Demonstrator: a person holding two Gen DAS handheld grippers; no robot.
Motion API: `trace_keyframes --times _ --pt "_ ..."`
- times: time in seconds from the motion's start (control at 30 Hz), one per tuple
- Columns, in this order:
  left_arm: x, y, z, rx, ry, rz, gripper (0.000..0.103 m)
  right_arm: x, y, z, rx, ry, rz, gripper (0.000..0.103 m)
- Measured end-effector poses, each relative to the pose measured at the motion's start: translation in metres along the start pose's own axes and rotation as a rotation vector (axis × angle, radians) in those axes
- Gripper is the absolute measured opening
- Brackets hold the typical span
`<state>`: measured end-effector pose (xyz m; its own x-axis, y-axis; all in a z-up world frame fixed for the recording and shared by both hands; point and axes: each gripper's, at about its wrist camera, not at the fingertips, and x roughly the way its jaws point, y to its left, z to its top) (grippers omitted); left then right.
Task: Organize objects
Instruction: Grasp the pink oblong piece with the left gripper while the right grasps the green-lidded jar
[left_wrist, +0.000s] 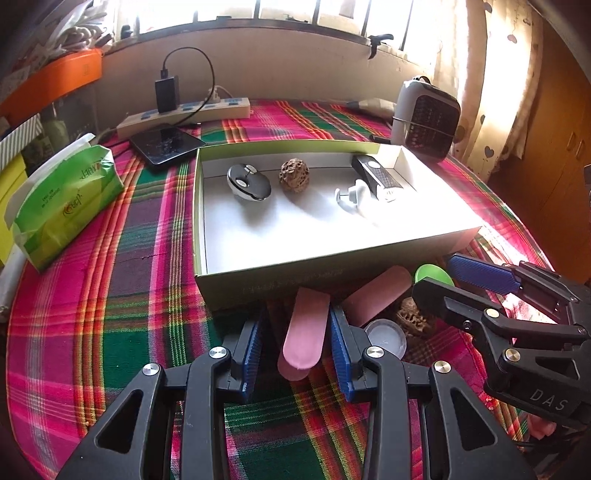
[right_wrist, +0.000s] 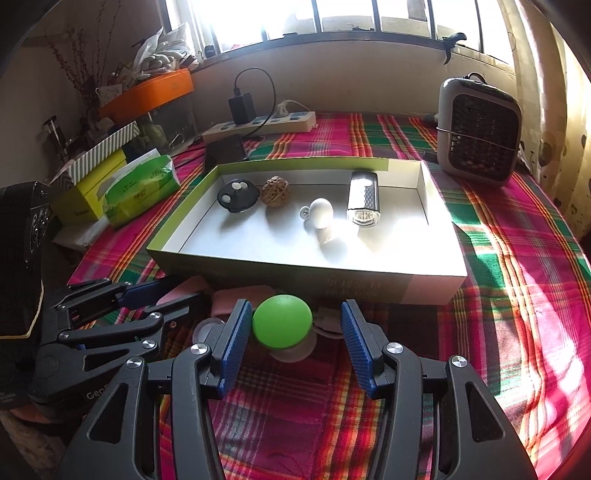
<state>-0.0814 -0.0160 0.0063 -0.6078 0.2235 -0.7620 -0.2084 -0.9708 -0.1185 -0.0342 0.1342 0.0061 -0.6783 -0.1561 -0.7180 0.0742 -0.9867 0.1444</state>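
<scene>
Pink case (left_wrist: 304, 334) between left hand-held gripper (left_wrist: 295, 343) pads (lifted), box (left_wrist: 258, 284) beyond

A home: heart-print curtain (left_wrist: 491, 92), plaid tablecloth (left_wrist: 140, 258), tissue pack (left_wrist: 66, 206).

cloth: plaid tablecloth (right_wrist: 498, 295), pink/green/red, covers whole table
heater: small grey fan heater (right_wrist: 478, 131), upright, far right corner
power strip: white strip (left_wrist: 184, 114) at back by wall, black charger (left_wrist: 167, 94) plugged in w/ cable
phone: dark phone (left_wrist: 166, 146) flat, just in front of strip
tissues: green tissue pack (left_wrist: 66, 206), left side
orange box: orange box (right_wrist: 151, 92) back left, by window
</scene>
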Motion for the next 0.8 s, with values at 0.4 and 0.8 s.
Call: trace_keyframes --times 0.4,0.8 --pt "0.001 0.004 0.000 -0.028 -0.002 0.006 0.031 -0.006 0.002 -0.003 -0.007 -0.010 0.022 0.035" --pt "-0.010 0.004 -0.007 -0.045 -0.012 0.007 0.028 -0.021 -0.009 -0.009 0.016 -0.022 0.001 0.035"
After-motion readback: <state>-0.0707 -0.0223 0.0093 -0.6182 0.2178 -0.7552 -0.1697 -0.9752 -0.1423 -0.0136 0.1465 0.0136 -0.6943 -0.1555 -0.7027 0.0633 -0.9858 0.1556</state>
